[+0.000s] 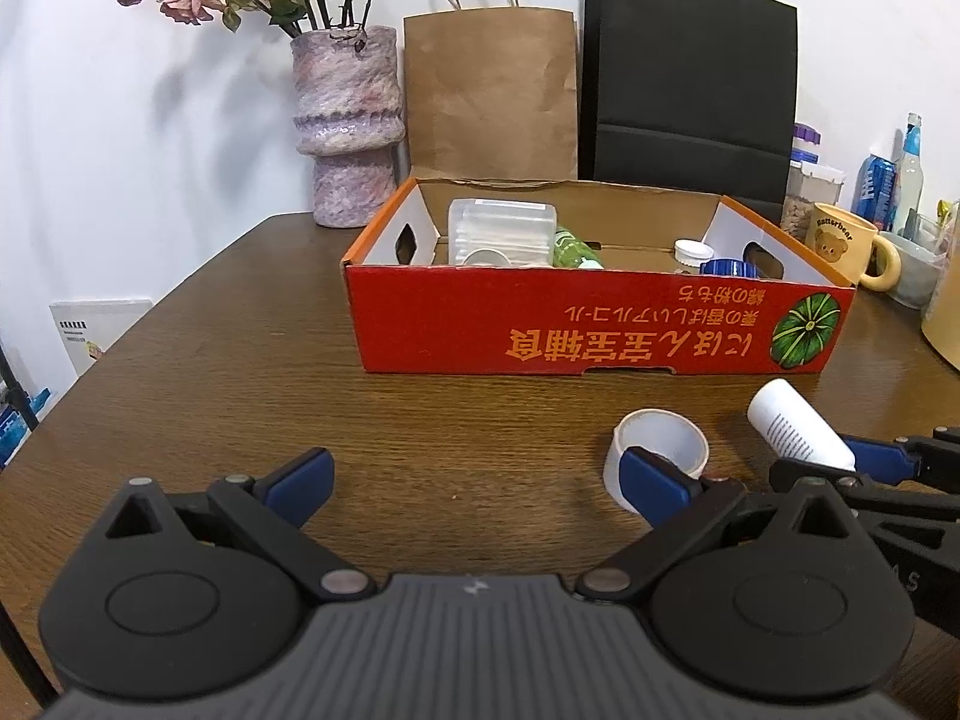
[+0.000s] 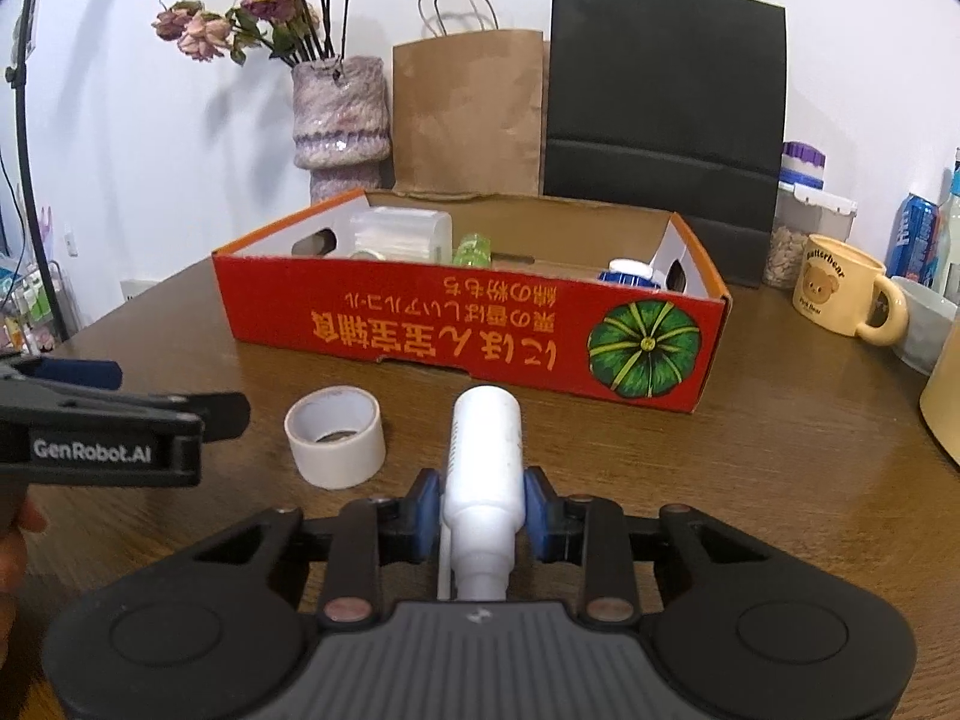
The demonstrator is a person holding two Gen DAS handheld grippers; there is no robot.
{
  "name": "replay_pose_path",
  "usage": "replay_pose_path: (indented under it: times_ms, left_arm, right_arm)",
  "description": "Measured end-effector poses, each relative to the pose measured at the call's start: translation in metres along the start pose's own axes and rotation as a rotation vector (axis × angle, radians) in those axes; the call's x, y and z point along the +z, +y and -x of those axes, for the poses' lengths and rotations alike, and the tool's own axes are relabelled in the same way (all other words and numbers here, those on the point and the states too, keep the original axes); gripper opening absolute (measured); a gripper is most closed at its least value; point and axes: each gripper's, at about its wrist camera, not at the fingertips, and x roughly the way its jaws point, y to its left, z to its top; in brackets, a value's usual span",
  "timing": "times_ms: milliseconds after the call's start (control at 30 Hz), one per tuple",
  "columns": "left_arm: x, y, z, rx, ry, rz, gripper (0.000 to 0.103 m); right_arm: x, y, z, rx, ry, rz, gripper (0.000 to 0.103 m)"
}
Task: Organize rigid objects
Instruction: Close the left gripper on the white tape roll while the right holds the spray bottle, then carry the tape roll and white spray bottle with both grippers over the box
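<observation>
Right gripper (image 2: pixel 483 507): its blue pads pinch a white bottle (image 2: pixel 483 456) from both sides, low on the body near the neck; the bottle's flat base points toward 12 o'clock, at the box.
White bottle, from the left wrist view: it shows at 4 o'clock, tilted, with small print on its side, held between the right gripper's blue pads.
Left gripper (image 1: pixel 474 477): fingers spread wide, nothing between them, above bare table.
Tape roll (image 2: pixel 336 437): white, standing on its flat end on the table, at 9 o'clock of the bottle and near it; in the left wrist view the left gripper's right finger (image 1: pixel 657 477) overlaps its near rim, and I cannot tell whether they touch.
Red box (image 2: pixel 474 324): an open cardboard tray with a pumpkin picture and upside-down orange script, at 12 o'clock of both grippers; inside sit a clear plastic container (image 1: pixel 501 231), a green bottle (image 1: pixel 570 249) and a blue-and-white capped jar (image 1: pixel 714 261).
Table (image 1: pixel 240 360): dark wood grain.
Behind the box: a purple vase (image 1: pixel 348 126) of dried roses at 11 o'clock, a brown paper bag (image 1: pixel 489 96) and a black paper bag (image 1: pixel 690 90) at 12.
Bear mug (image 2: pixel 840 294): cream yellow, at 2 o'clock, just beside the box's right end.
</observation>
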Motion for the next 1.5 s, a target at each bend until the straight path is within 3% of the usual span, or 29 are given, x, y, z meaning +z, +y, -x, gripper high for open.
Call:
replay_pose_path:
  times_ms: [400,833,1000,1133,1500]
  left_arm:
    - [0.0,-0.035,-0.012,-0.055,0.021,-0.063,0.103]
    - [0.005,-0.065,-0.038,-0.001,0.058,-0.088,0.102]
    - [0.004,-0.072,-0.039,-0.017,0.069,-0.099,0.077]
    - [0.003,-0.073,-0.038,-0.039,0.065,-0.091,0.045]
    - [0.003,-0.07,-0.027,-0.043,0.028,-0.073,0.045]
  right_arm:
    - [0.008,-0.021,0.006,-0.015,-0.042,-0.018,0.029]
    - [0.009,-0.052,0.005,-0.046,-0.056,-0.049,0.029]
    - [0.009,-0.05,0.007,-0.046,-0.067,-0.045,0.029]
    - [0.009,-0.049,0.008,-0.048,-0.075,-0.042,0.029]
    - [0.007,-0.047,0.015,-0.046,-0.098,-0.039,0.029]
